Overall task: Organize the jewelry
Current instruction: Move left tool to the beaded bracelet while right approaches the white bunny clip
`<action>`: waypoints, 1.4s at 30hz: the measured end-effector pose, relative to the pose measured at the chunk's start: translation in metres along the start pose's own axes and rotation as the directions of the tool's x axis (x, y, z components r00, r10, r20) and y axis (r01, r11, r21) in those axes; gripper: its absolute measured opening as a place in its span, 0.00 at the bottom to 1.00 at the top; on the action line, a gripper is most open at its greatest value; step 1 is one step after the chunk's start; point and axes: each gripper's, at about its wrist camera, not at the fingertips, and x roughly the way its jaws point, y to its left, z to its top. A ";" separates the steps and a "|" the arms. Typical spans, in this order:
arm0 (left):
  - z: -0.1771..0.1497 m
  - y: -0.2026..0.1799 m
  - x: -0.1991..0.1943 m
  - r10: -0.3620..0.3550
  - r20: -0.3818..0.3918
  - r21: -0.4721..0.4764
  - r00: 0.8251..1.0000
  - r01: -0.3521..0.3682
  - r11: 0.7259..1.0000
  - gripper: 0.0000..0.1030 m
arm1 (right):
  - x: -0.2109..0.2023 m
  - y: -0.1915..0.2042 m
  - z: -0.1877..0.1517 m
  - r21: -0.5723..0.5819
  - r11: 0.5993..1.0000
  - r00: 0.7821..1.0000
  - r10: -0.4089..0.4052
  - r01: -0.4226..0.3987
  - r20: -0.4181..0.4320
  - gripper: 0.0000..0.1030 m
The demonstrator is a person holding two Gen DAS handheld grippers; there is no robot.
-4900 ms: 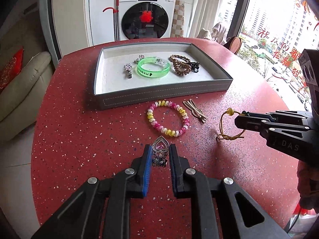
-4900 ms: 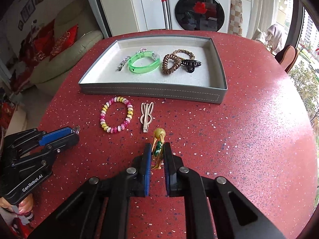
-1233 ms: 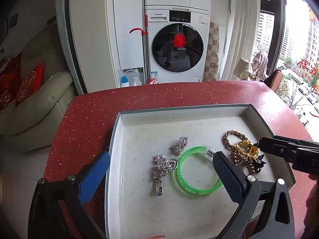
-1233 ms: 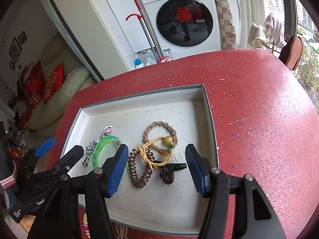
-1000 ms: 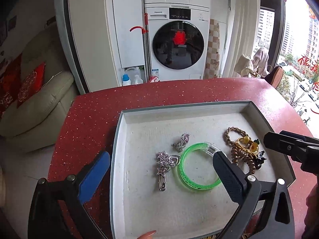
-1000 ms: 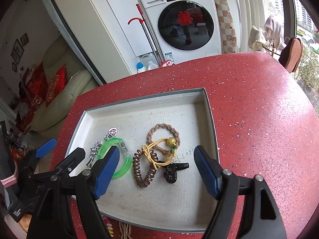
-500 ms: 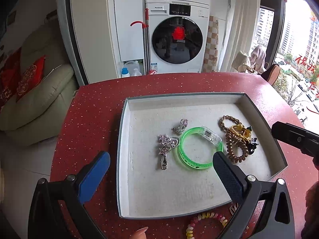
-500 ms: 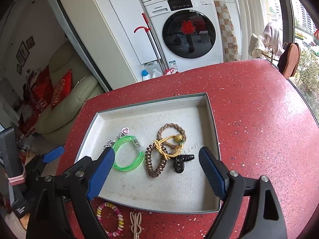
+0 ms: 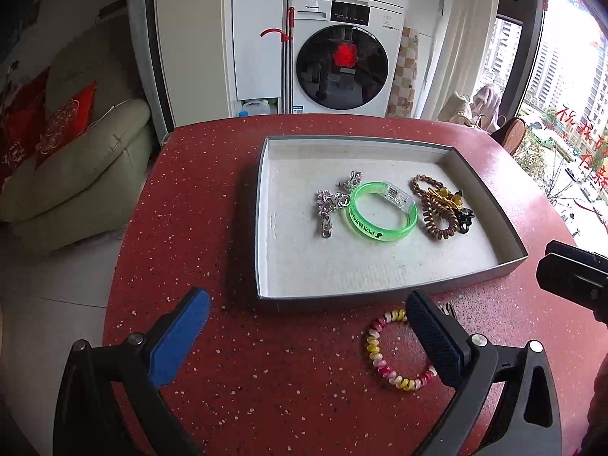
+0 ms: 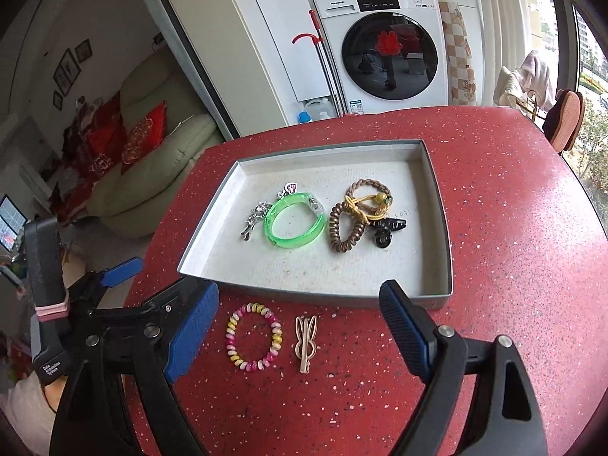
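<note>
On the red speckled table (image 10: pixel 513 228) sits the grey tray (image 10: pixel 442 205), and both grippers have drawn back from over it toward the near edge of the table, so the pieces left outside have come into view again. The left gripper (image 9: pixel 307 336) stands with its jaws wide and nothing between them; the right gripper (image 10: pixel 298 336) is likewise spread wide and empty. Inside the tray lie the green bangle (image 10: pixel 294 224), the brown coil hair tie (image 10: pixel 344 230), a braided band with the yellow cord (image 10: pixel 364 201) dropped across it, a black claw clip (image 10: pixel 385 230) and the silver charms (image 10: pixel 252 220), now joined by a heart pendant (image 10: pixel 290 188) beside the bangle. That leaves, by my reading, two pieces to go: the pink and yellow bead bracelet (image 10: pixel 254 336) and the beige hair clip (image 10: pixel 306 338), lying side by side on the table just before the tray's front wall. In the left view the hair clip is almost wholly hidden behind a jaw, the bracelet is partly covered, and the right gripper is cut off at the frame edge.
</note>
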 end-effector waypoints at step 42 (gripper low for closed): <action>-0.040 -0.030 0.039 0.023 -0.135 0.068 0.991 -0.014 0.998 0.79 | 0.056 0.024 -0.064 -0.269 0.950 0.975 -0.194 0.160 -0.107 0.22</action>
